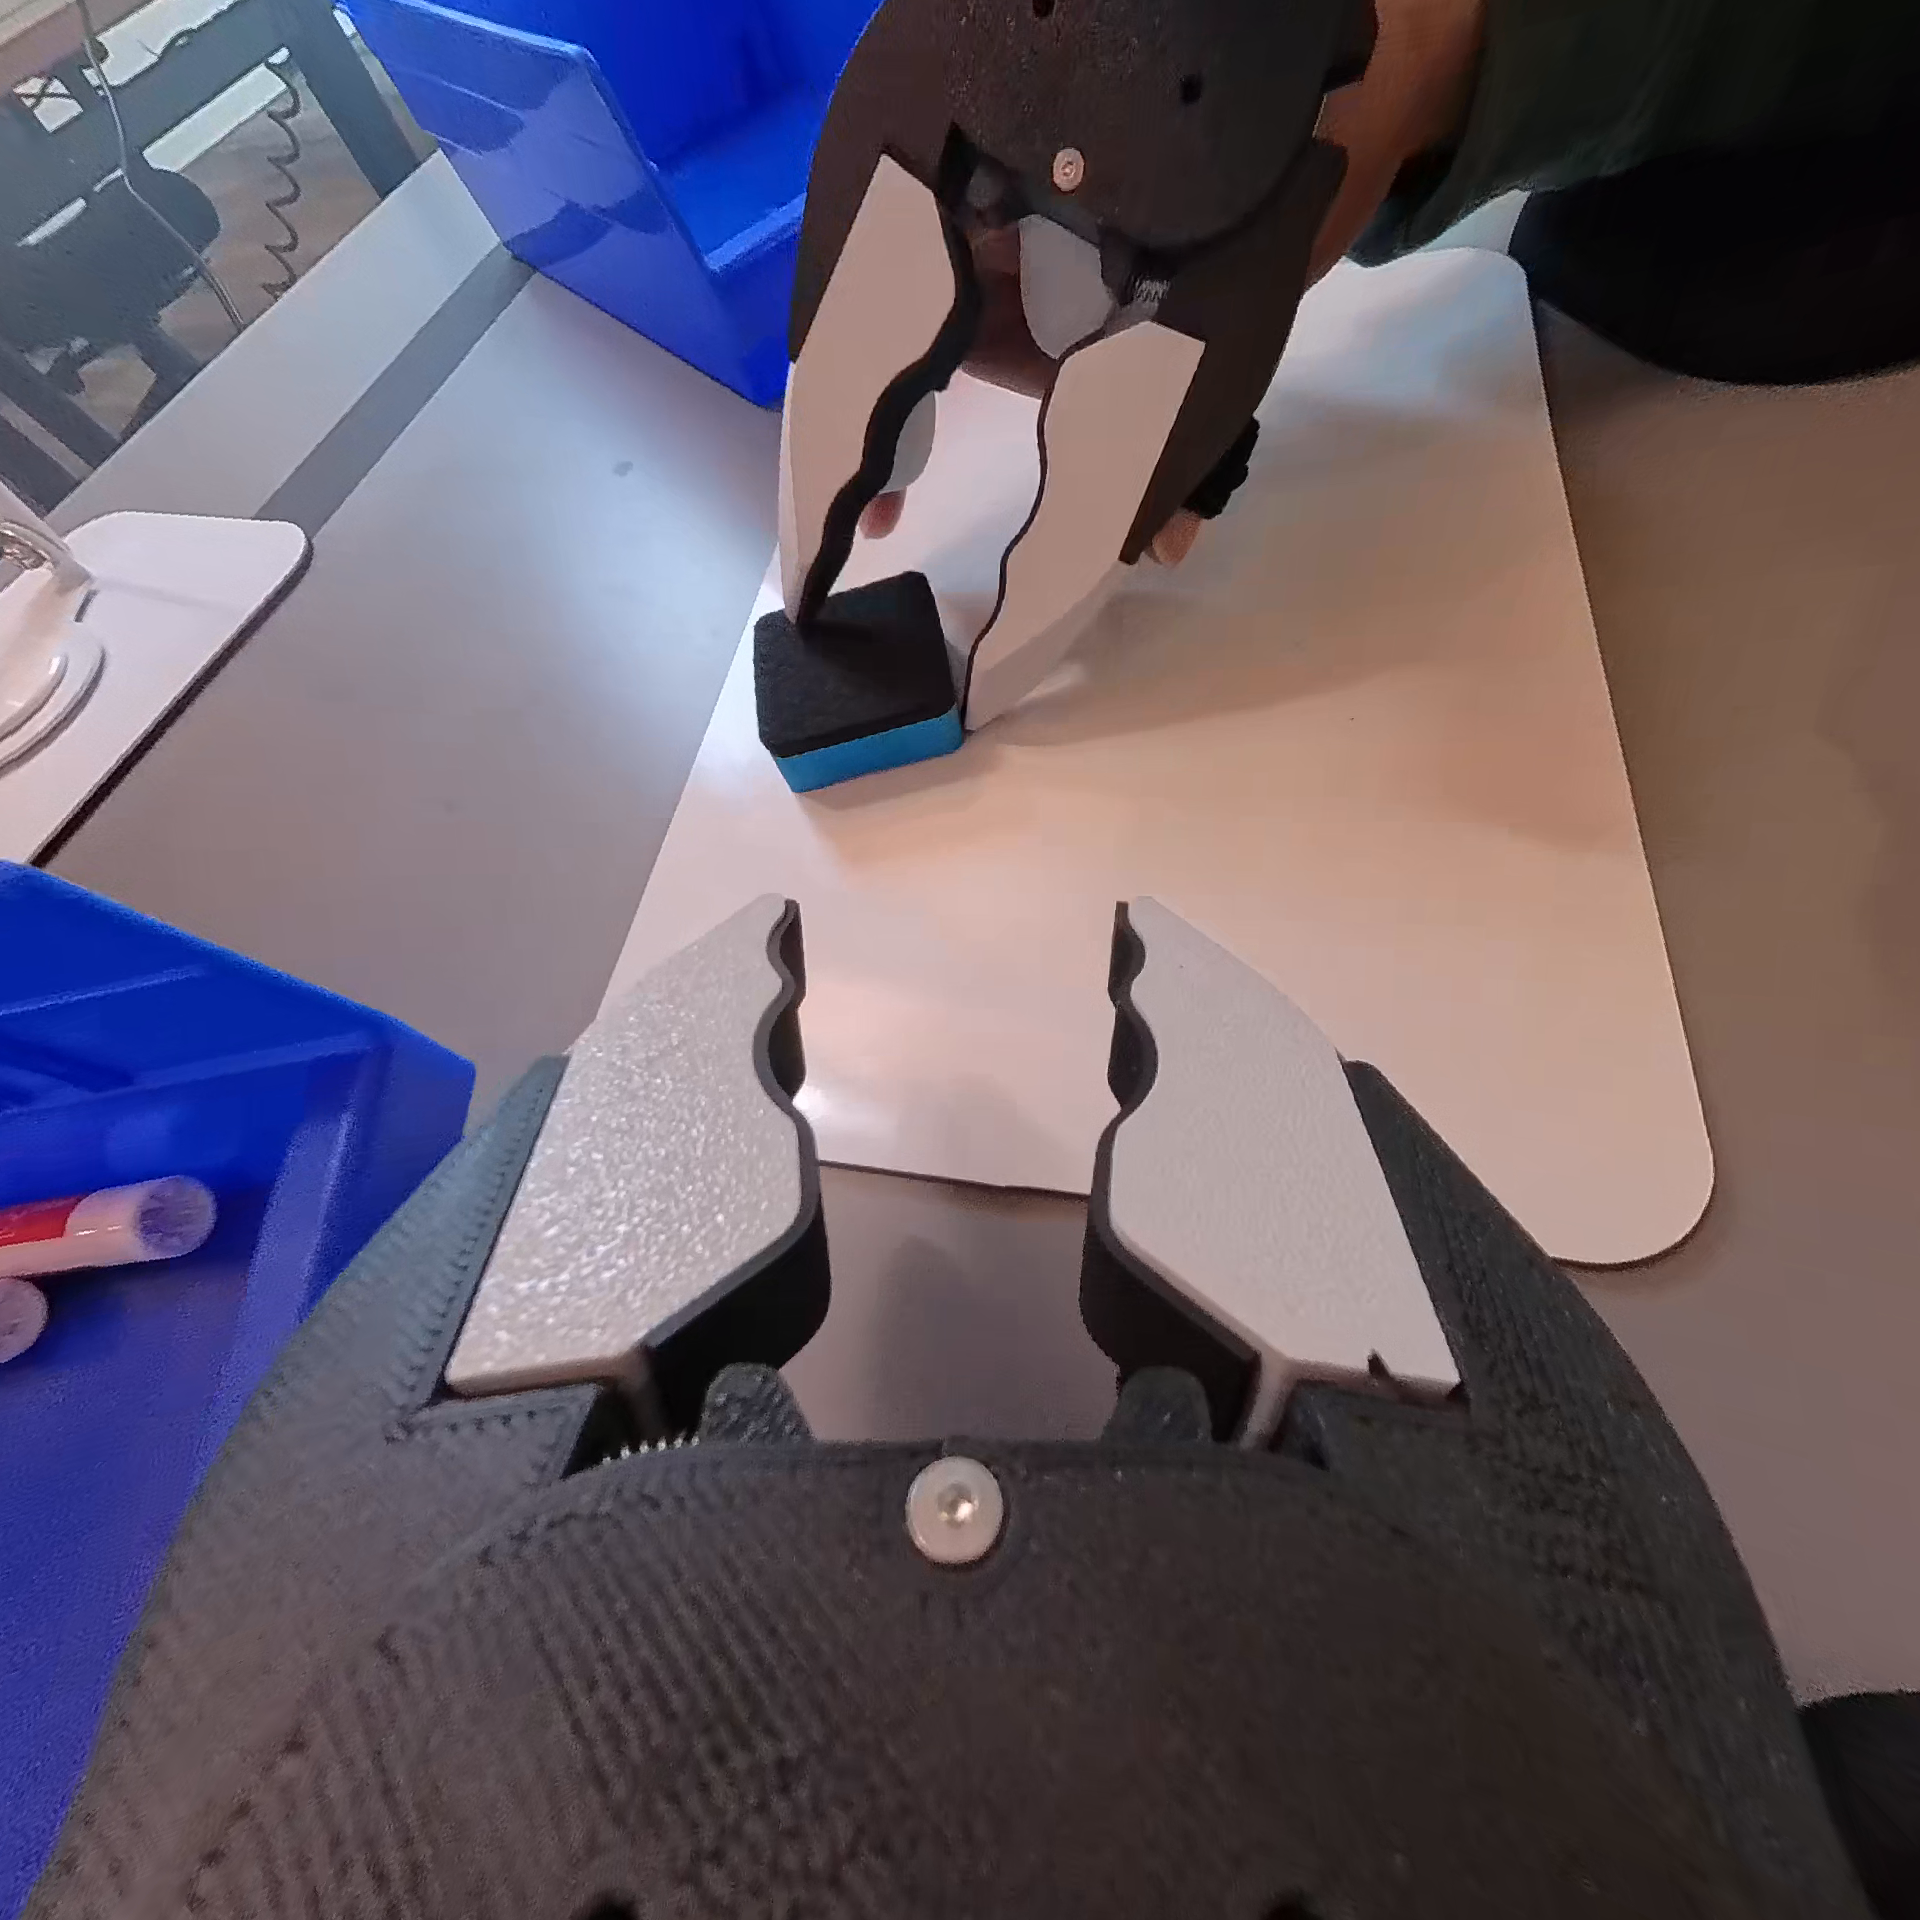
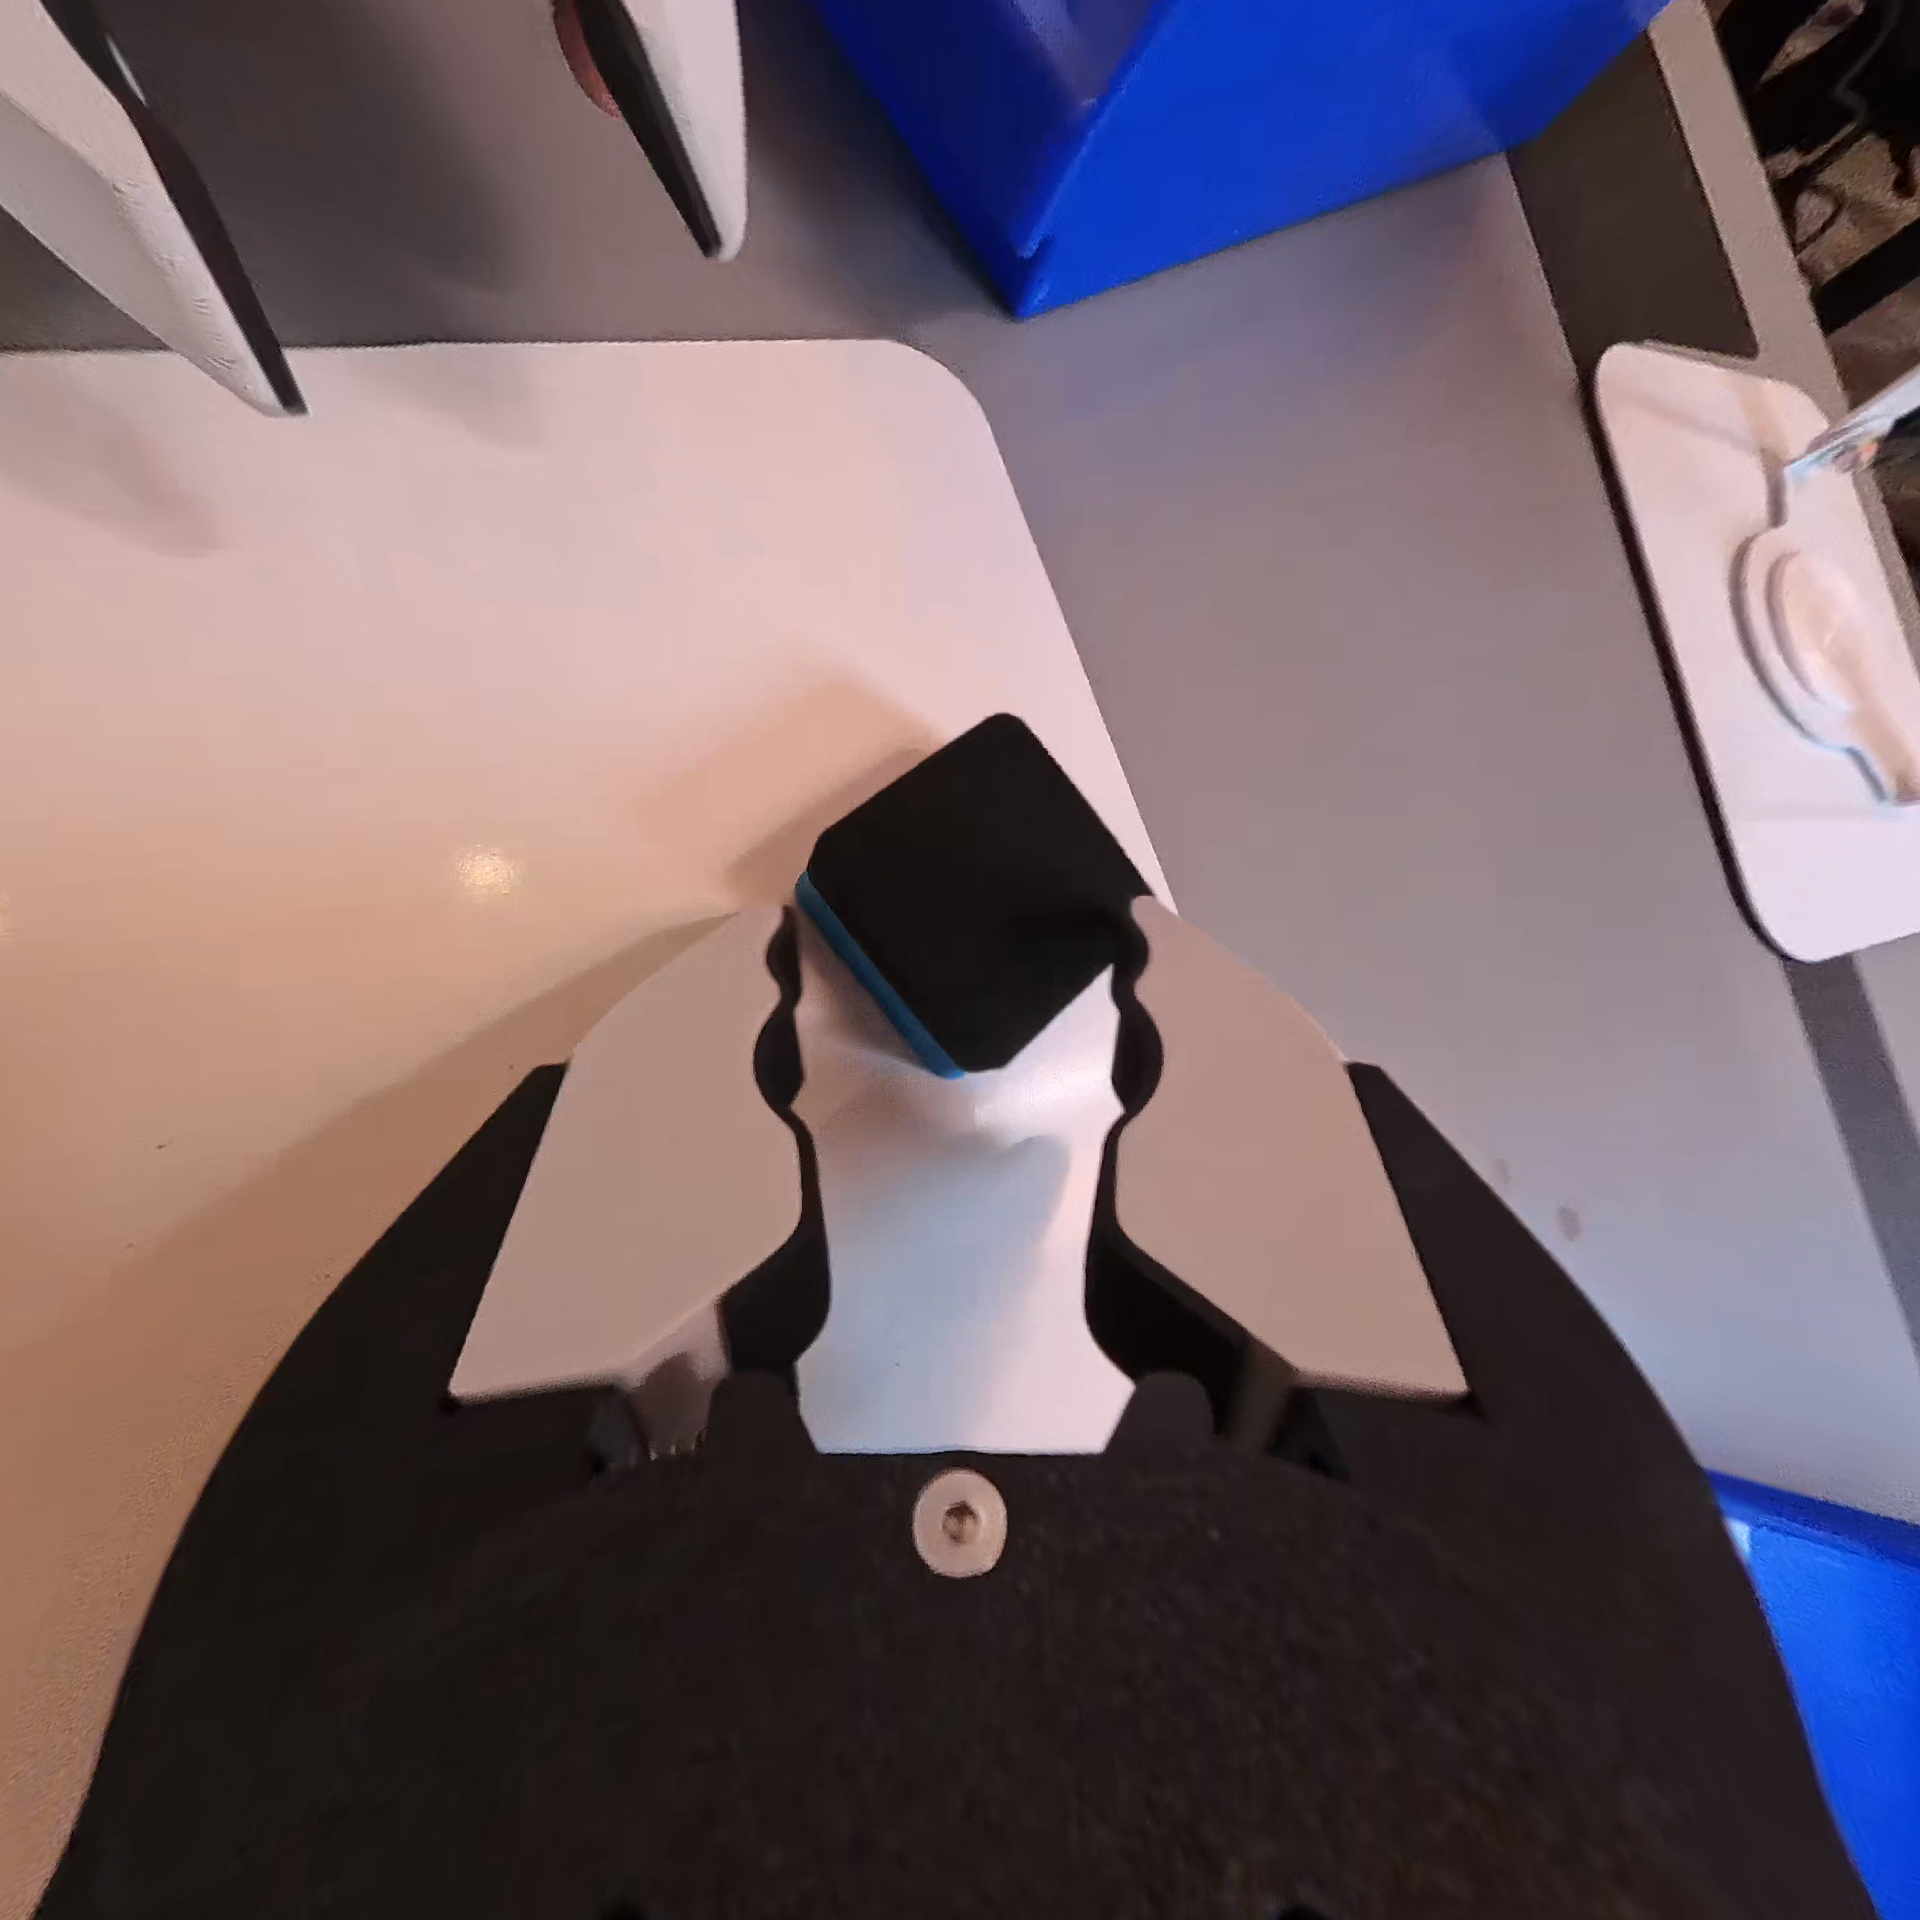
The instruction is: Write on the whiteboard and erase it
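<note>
The white whiteboard (image 1: 1299,831) lies flat on the grey table, and I see no marks on it. The eraser (image 1: 857,686), black felt up with a blue base, sits near the board's left edge. My right gripper (image 1: 888,665) comes down from above, open, one fingertip on each side of the eraser. In the right wrist view the eraser (image 2: 966,914) lies cornerwise between the tips of my right gripper (image 2: 958,914), over the board (image 2: 416,727). My left gripper (image 1: 956,925) is open and empty above the board's near end. It also shows in the right wrist view (image 2: 494,322).
A blue bin (image 1: 623,187) stands beyond the board. A second blue bin (image 1: 156,1039) at lower left holds markers (image 1: 104,1216). A white base plate (image 1: 156,623) lies at the table's left edge. A person's sleeve (image 1: 1662,83) is at top right. About 10 cm separates my left fingertips from my right.
</note>
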The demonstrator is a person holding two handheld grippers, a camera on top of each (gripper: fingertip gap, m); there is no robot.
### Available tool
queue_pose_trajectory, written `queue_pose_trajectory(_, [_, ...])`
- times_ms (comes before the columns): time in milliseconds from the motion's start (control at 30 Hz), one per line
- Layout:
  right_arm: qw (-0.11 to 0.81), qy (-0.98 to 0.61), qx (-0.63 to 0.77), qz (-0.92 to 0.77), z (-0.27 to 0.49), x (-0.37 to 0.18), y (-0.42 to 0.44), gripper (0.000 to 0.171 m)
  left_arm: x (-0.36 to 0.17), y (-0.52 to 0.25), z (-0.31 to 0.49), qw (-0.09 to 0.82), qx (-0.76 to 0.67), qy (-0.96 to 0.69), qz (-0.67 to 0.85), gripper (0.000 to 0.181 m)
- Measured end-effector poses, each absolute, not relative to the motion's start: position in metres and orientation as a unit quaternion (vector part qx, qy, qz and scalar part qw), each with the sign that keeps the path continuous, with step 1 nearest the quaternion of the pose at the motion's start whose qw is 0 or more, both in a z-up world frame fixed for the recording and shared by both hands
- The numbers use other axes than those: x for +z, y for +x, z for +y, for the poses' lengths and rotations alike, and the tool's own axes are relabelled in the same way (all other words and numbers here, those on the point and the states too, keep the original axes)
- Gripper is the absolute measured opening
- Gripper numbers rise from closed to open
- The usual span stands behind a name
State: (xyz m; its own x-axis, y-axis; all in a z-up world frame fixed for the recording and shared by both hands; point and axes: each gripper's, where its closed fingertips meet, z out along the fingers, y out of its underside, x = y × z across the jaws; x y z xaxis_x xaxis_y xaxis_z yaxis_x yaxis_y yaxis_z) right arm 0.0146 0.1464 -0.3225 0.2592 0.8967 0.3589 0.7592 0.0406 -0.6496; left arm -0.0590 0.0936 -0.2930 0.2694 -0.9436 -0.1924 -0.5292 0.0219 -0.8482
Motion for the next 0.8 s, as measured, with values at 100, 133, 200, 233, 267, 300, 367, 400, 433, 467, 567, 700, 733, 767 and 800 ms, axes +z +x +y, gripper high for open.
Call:
queue_pose_trajectory(100, [0.406,-0.675,0.096,-0.609,0.14,-0.317,0.01,0.037,-0.297,-0.054,0.092,0.451,-0.226,-0.654,0.563,0.061])
queue_pose_trajectory(133, [0.403,-0.679,0.128,-0.6,0.133,-0.313,0.006,0.033,-0.298,-0.052,0.092,0.456,-0.222,-0.651,0.565,0.062])
queue_pose_trajectory(200, [0.387,-0.696,0.217,-0.564,0.122,-0.301,-0.001,0.027,-0.299,-0.049,0.094,0.464,-0.21,-0.646,0.569,0.062])
queue_pose_trajectory(233, [0.381,-0.697,0.262,-0.547,0.116,-0.293,-0.005,0.021,-0.3,-0.047,0.095,0.468,-0.203,-0.643,0.571,0.063])
queue_pose_trajectory(267, [0.37,-0.695,0.319,-0.528,0.108,-0.283,-0.009,0.016,-0.3,-0.046,0.095,0.474,-0.197,-0.639,0.572,0.063])
queue_pose_trajectory(300, [0.35,-0.691,0.386,-0.501,0.098,-0.272,-0.012,0.01,-0.298,-0.043,0.095,0.481,-0.197,-0.633,0.573,0.064])
queue_pose_trajectory(367, [0.292,-0.679,0.503,-0.448,0.082,-0.253,-0.016,0.009,-0.294,-0.036,0.093,0.489,-0.21,-0.622,0.574,0.063])
queue_pose_trajectory(400, [0.274,-0.68,0.528,-0.429,0.081,-0.25,-0.016,0.009,-0.295,-0.032,0.092,0.484,-0.217,-0.62,0.578,0.064])
queue_pose_trajectory(433, [0.272,-0.682,0.532,-0.422,0.083,-0.252,-0.015,0.009,-0.297,-0.027,0.09,0.475,-0.222,-0.62,0.584,0.064])
queue_pose_trajectory(467, [0.269,-0.682,0.534,-0.421,0.083,-0.254,-0.015,0.008,-0.299,-0.022,0.087,0.464,-0.231,-0.618,0.59,0.062])
queue_pose_trajectory(567, [0.236,-0.671,0.581,-0.396,0.078,-0.248,-0.016,0.008,-0.294,-0.011,0.078,0.448,-0.277,-0.615,0.587,0.029])
queue_pose_trajectory(700, [0.292,-0.652,0.567,-0.41,0.084,-0.235,-0.012,0.01,-0.288,-0.014,0.069,0.388,-0.368,-0.646,0.545,0.024])
queue_pose_trajectory(733, [0.332,-0.642,0.545,-0.425,0.087,-0.228,-0.009,0.026,-0.287,-0.017,0.069,0.365,-0.397,-0.662,0.52,0.023])
queue_pose_trajectory(767, [0.377,-0.629,0.509,-0.45,0.089,-0.222,-0.007,0.042,-0.285,-0.019,0.071,0.342,-0.428,-0.68,0.487,0.023])
queue_pose_trajectory(800, [0.426,-0.615,0.451,-0.487,0.089,-0.219,-0.005,0.05,-0.281,-0.022,0.074,0.321,-0.461,-0.694,0.45,0.024])
